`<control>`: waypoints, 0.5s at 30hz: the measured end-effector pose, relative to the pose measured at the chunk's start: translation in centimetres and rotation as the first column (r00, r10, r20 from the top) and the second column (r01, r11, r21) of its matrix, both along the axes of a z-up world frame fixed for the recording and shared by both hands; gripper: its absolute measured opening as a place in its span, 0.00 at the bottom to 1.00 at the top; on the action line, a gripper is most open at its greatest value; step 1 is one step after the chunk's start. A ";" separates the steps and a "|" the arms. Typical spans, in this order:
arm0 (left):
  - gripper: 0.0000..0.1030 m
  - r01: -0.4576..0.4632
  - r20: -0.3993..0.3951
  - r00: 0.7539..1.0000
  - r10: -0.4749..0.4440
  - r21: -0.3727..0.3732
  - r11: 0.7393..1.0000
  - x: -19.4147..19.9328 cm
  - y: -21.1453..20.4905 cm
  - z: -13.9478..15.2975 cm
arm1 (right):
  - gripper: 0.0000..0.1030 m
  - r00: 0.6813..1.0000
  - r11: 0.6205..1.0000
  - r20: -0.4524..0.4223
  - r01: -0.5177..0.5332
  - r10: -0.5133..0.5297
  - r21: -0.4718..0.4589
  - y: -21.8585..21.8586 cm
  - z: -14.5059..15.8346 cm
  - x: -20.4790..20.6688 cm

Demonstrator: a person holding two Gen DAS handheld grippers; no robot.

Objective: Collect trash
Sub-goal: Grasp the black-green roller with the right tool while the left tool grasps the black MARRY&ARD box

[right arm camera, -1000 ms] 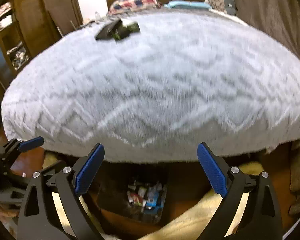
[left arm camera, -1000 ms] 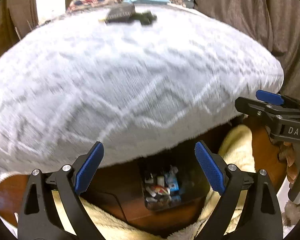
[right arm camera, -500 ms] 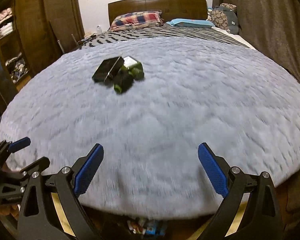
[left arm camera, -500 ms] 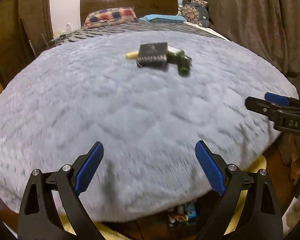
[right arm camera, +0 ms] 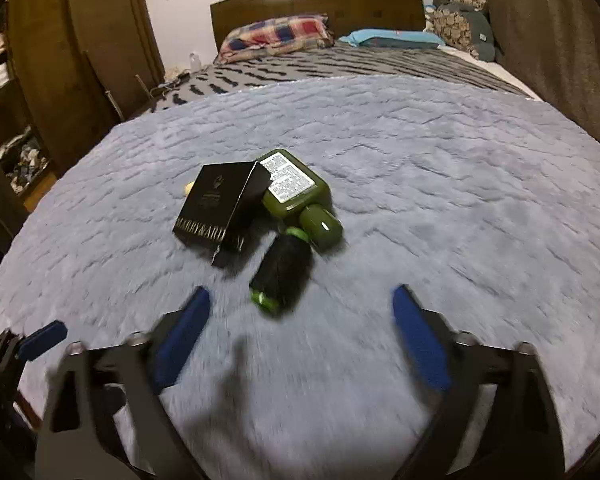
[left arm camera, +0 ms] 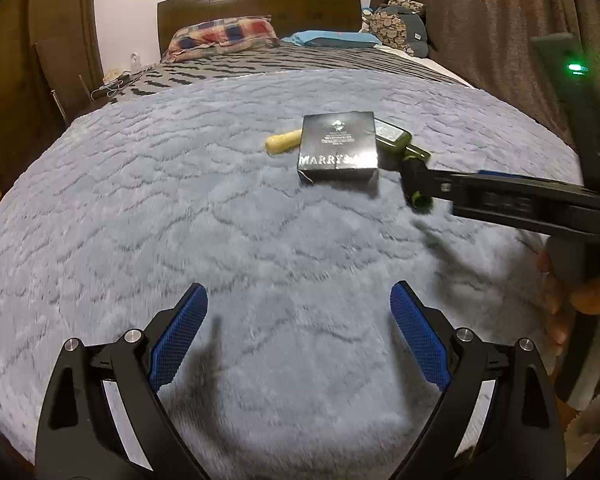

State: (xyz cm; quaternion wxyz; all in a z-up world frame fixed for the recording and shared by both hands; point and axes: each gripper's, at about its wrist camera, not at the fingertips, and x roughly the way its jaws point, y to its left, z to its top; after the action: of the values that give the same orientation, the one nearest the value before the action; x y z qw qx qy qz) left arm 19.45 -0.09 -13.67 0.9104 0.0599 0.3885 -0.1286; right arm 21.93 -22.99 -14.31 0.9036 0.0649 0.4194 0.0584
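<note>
Black box (right arm camera: 216,210) nearer; right tool (right arm camera: 300,332) narrowing, empty.

On the blanket (right arm camera: 420,168), which covers the near part of the bed (right arm camera: 380,62), a small cluster sits left of centre in the right wrist view. The box (right arm camera: 216,210) lies leftmost, its right edge propped on the flat bottle (right arm camera: 296,188) just beside it. A small tube (left arm camera: 283,142) pokes out behind the box on its left (mostly hidden in the right wrist view). A dark canister (right arm camera: 282,276) lies in front of the flat bottle, touching its cap. Two pillows (right arm camera: 276,36) lie at the far end against the headboard (right arm camera: 320,4). Shelves (right arm camera: 4,120) stand left of the bed, a curtain (right arm camera: 540,32) right.
</note>
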 end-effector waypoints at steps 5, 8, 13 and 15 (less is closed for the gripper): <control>0.85 0.006 0.000 1.000 -0.006 -0.003 1.000 1.4 -0.3 -0.1 | 0.54 0.999 1.000 -0.052 0.002 -0.001 0.016 0.5 -1.4 2.6; 0.85 0.008 -0.003 1.000 -0.008 -0.003 1.000 2.6 -0.8 -0.3 | 0.40 0.998 1.000 -0.062 -0.009 0.010 0.018 0.5 -1.7 3.5; 0.85 0.014 -0.028 1.000 -0.014 -0.002 1.000 4.8 -2.0 -0.6 | 0.26 0.999 0.999 -0.029 -0.027 0.028 0.042 -1.5 -1.0 2.7; 0.85 0.018 -0.026 1.000 -0.018 0.003 1.000 5.7 -2.7 -0.5 | 0.26 1.000 1.000 -0.015 -0.018 0.018 0.023 -2.6 -0.8 1.8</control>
State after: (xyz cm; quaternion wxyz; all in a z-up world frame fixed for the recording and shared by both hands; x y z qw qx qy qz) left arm 25.14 -2.77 -14.17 0.9041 0.0634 0.3998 -0.1369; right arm 23.77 -25.56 -15.09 0.8989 0.0720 0.4263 0.0709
